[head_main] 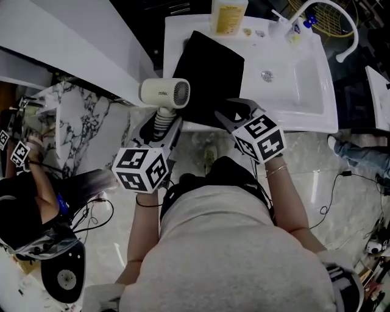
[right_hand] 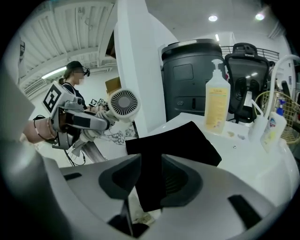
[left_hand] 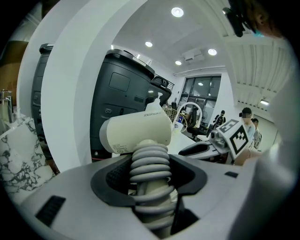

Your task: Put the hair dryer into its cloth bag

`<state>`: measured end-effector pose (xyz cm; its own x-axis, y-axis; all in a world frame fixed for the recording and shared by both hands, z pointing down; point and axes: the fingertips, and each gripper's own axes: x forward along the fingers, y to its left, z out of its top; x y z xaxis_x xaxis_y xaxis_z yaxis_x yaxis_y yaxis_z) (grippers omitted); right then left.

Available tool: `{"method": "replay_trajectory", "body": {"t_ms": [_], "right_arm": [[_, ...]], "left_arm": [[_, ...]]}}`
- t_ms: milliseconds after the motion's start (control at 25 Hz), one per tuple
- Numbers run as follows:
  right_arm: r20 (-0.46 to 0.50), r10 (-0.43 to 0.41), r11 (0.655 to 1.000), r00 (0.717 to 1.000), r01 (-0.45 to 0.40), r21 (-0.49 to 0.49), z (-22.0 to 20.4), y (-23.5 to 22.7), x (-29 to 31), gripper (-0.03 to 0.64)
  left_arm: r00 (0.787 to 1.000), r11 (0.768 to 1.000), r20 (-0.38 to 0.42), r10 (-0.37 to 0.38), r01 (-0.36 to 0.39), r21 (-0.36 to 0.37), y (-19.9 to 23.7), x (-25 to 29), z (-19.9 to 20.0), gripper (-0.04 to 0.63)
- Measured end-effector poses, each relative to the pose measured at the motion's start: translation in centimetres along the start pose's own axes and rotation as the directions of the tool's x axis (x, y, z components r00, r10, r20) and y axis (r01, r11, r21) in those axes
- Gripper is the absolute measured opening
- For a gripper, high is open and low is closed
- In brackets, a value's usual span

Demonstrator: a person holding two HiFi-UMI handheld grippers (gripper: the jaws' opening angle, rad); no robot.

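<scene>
The cream hair dryer [head_main: 164, 92] points right, its ribbed grey handle [left_hand: 149, 166] clamped in my left gripper [head_main: 161, 125], just off the left front corner of the counter. In the right gripper view the hair dryer [right_hand: 123, 104] shows its round grille. The black cloth bag [head_main: 210, 76] lies flat on the white counter, its near end hanging over the front edge. My right gripper [head_main: 234, 111] is at that end. The bag [right_hand: 173, 140] runs down between its jaws, which stand apart around the cloth without pinching it.
A white counter with a sink basin [head_main: 298, 73] and a curved tap [head_main: 332, 12] holds a yellow soap bottle [head_main: 228, 15] behind the bag. A white slanted panel [head_main: 79, 42] rises at the left. A person [head_main: 30, 207] crouches on the floor at lower left, among cables.
</scene>
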<state>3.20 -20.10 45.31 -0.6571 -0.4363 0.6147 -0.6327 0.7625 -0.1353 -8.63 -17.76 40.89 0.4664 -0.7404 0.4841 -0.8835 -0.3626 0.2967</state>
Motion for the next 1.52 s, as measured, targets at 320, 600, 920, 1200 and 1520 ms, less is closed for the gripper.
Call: {"method": "replay_trajectory", "body": {"t_ms": [320,600,920,1200,1520], "right_arm": [[-0.189,0.211,0.971,0.959,-0.228,-0.075,-2.3,2.0,3.2,0.186],[-0.371,0.249,0.937,0.895,-0.319,-0.142,-5.7,2.9,4.7,0.167],[-0.410,0.186,0.958,0.893,-0.258,-0.126,-7.3,2.3,5.8,0.017],[-0.235,0.261,0.965,0.936,-0.258,0.043,-4.4,2.2,5.5,0.003],[-0.056,0.272,0.952,0.961,-0.261,0.157,-0.9,0.8,4.3,0.001]], "left_arm": [[0.998,0.999,-0.051,0.037,-0.038,-0.020,1.7,1.0,-1.0,0.227],[0.995,0.999,-0.084,0.051,-0.052,-0.011,2.4,1.3,-1.3,0.227],[0.994,0.999,-0.095,0.050,-0.050,0.003,2.5,0.8,-2.0,0.227],[0.991,0.998,-0.125,0.041,-0.035,0.052,2.2,0.0,-2.8,0.227],[0.979,0.978,-0.204,-0.015,0.057,0.200,0.6,-1.2,-4.5,0.227]]}}
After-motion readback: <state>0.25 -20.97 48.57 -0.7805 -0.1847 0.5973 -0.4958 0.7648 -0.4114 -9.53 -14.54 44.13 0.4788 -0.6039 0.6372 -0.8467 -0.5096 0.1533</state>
